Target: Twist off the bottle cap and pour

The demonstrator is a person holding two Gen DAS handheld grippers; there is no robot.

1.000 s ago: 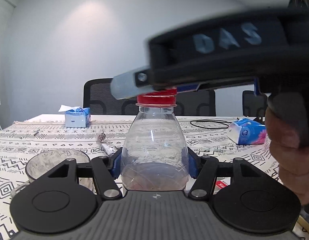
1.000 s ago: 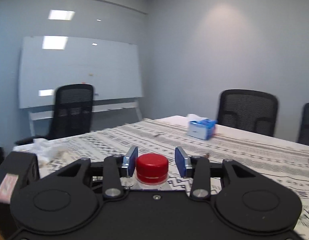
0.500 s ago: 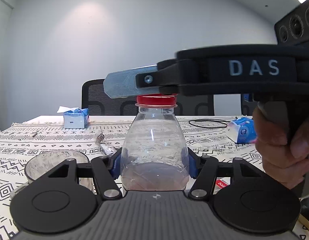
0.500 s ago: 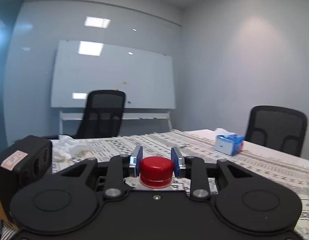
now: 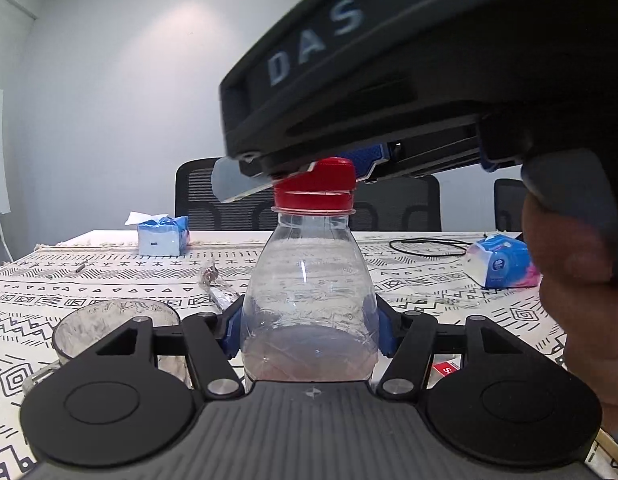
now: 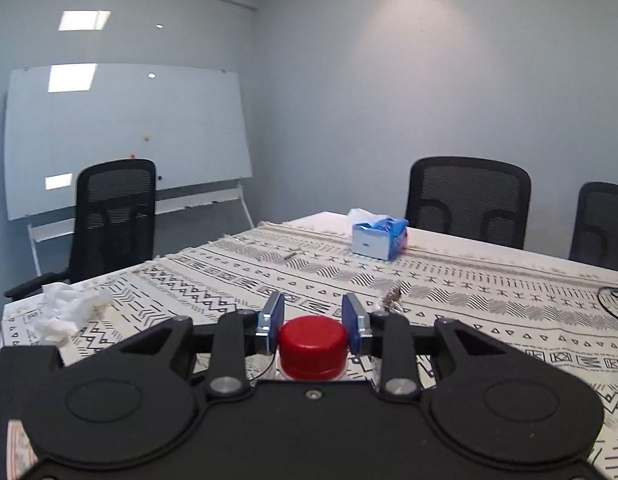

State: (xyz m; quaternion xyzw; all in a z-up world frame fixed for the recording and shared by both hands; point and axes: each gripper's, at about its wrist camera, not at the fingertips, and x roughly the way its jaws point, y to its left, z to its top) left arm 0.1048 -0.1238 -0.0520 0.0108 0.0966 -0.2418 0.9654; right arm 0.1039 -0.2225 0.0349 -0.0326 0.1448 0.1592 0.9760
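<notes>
We're in a meeting room, grey walls, a patterned cloth (image 6: 469,280) over the table filling the lower half of both views. Dead centre of the left wrist view stands the bottle (image 5: 309,300), upright on the cloth, clear, with a little pinkish liquid at the bottom. Our left gripper (image 5: 309,332) has its blue pads pressed on either side of the bottle's lower body, closed on it, and we reckon that's to keep it from spinning. Up top, the cap (image 6: 313,346) is red and sits a touch cocked, a gap showing above its ring, so it looks partly unscrewed. Our right gripper (image 6: 313,320) comes in from the upper right of the left view, level across the neck, jaws drawn in against the cap's two sides and gripping it, placed to twist. A hand (image 5: 569,300) at the right edge holds its handle. Lower left, just beside the bottle, waits a glass cup (image 5: 109,320), likely the pour target. Farther back we spot a blue tissue box (image 6: 379,236), and at right a tissue pack (image 5: 501,264).
</notes>
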